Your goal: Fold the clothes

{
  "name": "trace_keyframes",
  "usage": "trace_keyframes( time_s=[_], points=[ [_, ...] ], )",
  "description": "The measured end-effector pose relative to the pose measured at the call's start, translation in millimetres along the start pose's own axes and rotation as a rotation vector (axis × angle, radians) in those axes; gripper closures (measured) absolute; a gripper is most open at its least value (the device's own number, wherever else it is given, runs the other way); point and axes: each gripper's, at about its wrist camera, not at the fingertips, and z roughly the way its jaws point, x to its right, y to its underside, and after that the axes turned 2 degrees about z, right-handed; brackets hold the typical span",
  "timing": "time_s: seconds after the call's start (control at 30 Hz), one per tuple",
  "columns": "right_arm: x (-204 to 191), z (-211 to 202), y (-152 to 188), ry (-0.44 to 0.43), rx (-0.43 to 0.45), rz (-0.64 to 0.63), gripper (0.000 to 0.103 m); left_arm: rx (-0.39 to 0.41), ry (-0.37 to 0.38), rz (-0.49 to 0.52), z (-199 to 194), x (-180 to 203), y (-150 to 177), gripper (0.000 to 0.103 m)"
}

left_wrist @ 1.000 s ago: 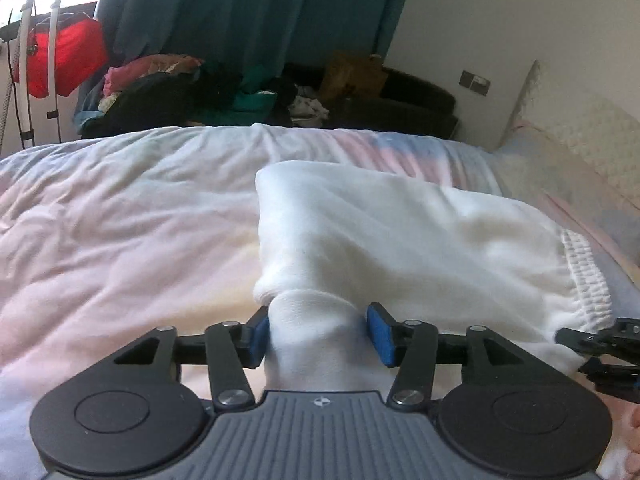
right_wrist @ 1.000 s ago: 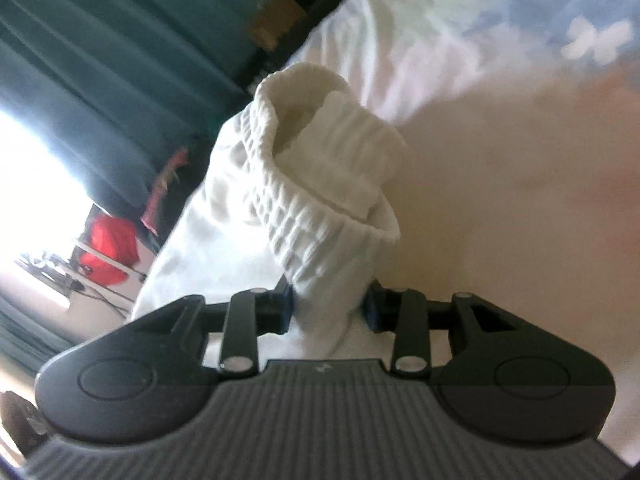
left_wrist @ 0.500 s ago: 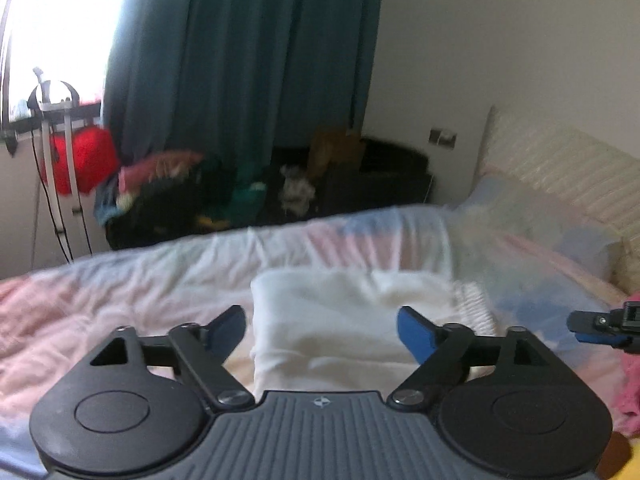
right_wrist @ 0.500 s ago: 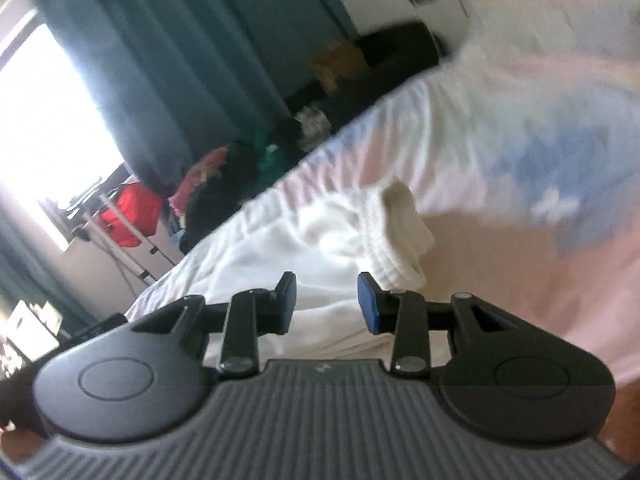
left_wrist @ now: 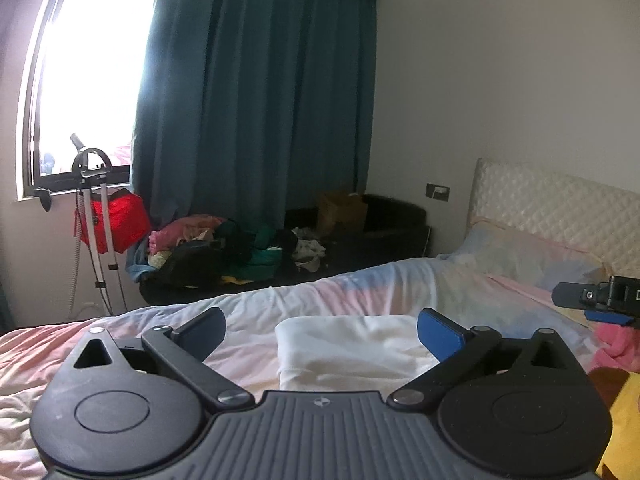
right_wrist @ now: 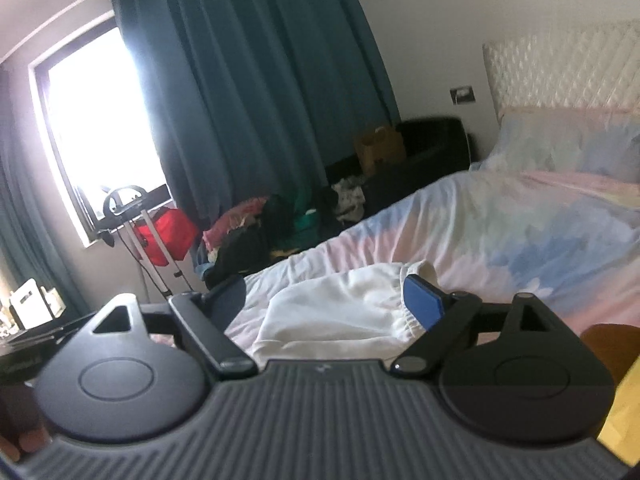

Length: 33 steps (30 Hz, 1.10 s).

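Observation:
A folded white garment (left_wrist: 352, 346) lies on the pastel bed cover (left_wrist: 360, 292). It also shows in the right wrist view (right_wrist: 332, 312), with its elastic waistband (right_wrist: 412, 322) toward the right. My left gripper (left_wrist: 322, 326) is open and empty, raised above and in front of the garment. My right gripper (right_wrist: 324, 298) is open and empty too, held back from the garment. The right gripper's tip (left_wrist: 596, 300) shows at the right edge of the left wrist view.
A pile of clothes (left_wrist: 224, 248) lies beyond the bed under a teal curtain (left_wrist: 256, 100). A red bag on a stand (left_wrist: 112, 220) is by the window. A pillow (left_wrist: 520, 256) and headboard (left_wrist: 560, 200) are at right. A pink cloth (left_wrist: 616, 348) lies near the right edge.
Both grippers let go of the white garment, opened wide and pulled up and back. The garment now lies folded on the bed.

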Motion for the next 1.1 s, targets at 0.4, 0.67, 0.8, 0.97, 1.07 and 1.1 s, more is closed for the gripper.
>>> trace_keyframes(
  time_s=[0.4, 0.67, 0.8, 0.97, 1.07, 1.1],
  points=[
    [-31.5, -61.6, 42.2, 0.013, 0.094, -0.103, 0.016, 0.033, -0.052, 0.014, -92.7, 11.2, 27.1, 0.000],
    [-43.6, -71.4, 67.5, 0.031, 0.140, -0.197, 0.016, 0.059, -0.075, 0.026, -97.1, 13.3, 47.6, 0.000],
    [-41.0, -64.6, 80.4, 0.038, 0.126, -0.207, 0.016, 0.052, -0.072, 0.025, -89.1, 10.7, 60.2, 0.000],
    [-36.0, -50.2, 99.5, 0.048, 0.111, -0.224, 0.016, 0.048, -0.103, 0.029, -74.1, 7.8, 79.4, 0.000],
    [-33.1, -40.5, 111.3, 0.055, 0.108, -0.239, 0.016, 0.032, -0.110, 0.023, -62.0, 5.7, 88.6, 0.000],
    [-32.1, -37.3, 115.3, 0.057, 0.107, -0.244, 0.016, 0.027, -0.109, 0.020, -58.8, 5.2, 91.9, 0.000]
  ],
)
